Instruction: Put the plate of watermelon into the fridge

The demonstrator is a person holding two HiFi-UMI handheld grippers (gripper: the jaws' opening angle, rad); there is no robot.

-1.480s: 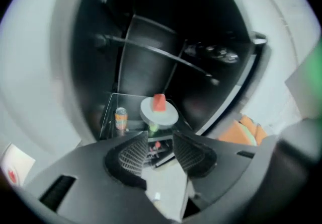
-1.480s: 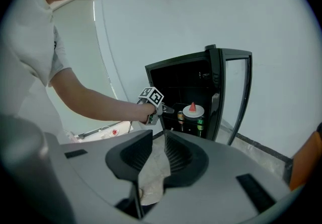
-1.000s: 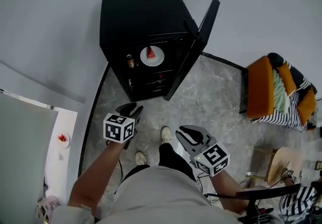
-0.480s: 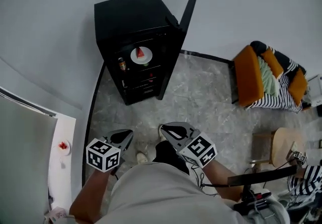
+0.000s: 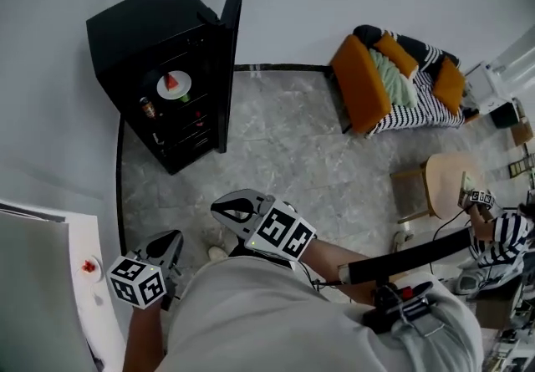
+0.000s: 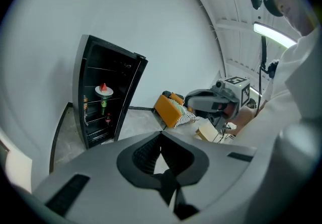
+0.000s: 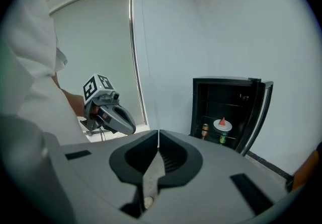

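Observation:
The black fridge [image 5: 159, 69] stands with its door [image 5: 227, 61] open. On a shelf inside rests the white plate of watermelon [image 5: 174, 84], also visible in the left gripper view [image 6: 103, 90] and the right gripper view [image 7: 222, 125]. Both grippers hang close to my body, well away from the fridge. My left gripper [image 5: 170, 238] is shut with nothing between its jaws [image 6: 161, 135]. My right gripper [image 5: 221, 207] is also shut and empty [image 7: 158, 137]. Each gripper shows in the other's view.
A can [image 5: 148, 107] and bottles sit on the fridge shelves. An orange chair with striped cloth [image 5: 384, 78] stands at the right, with a wooden stool [image 5: 447, 182] nearer. A white counter [image 5: 84, 278] at the left carries a small dish with red bits [image 5: 88, 266].
Both grippers have pulled back from the fridge toward my body. The view has swung right, so the fridge now sits farther left. The plate stays on its shelf.

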